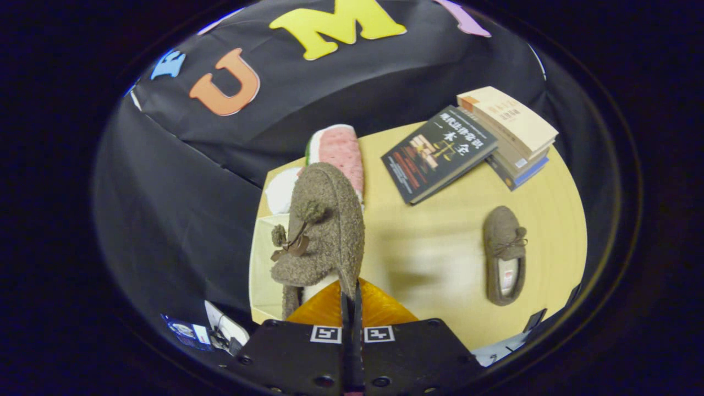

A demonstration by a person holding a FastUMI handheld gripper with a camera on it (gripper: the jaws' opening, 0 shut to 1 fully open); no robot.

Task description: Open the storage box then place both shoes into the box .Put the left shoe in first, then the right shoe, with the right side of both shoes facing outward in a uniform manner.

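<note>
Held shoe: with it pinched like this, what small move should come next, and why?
Probably lower it into the box. The gripper is shut on the held shoe, lifted off the table, with the box just beyond it. The other shoe lies on the table.

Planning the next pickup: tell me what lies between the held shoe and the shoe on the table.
Bare tabletop, in the gripper view. The gripper grips one fuzzy shoe; the other shoe lies apart.

fuzzy fleece shoe, smooth matt tabletop
</note>
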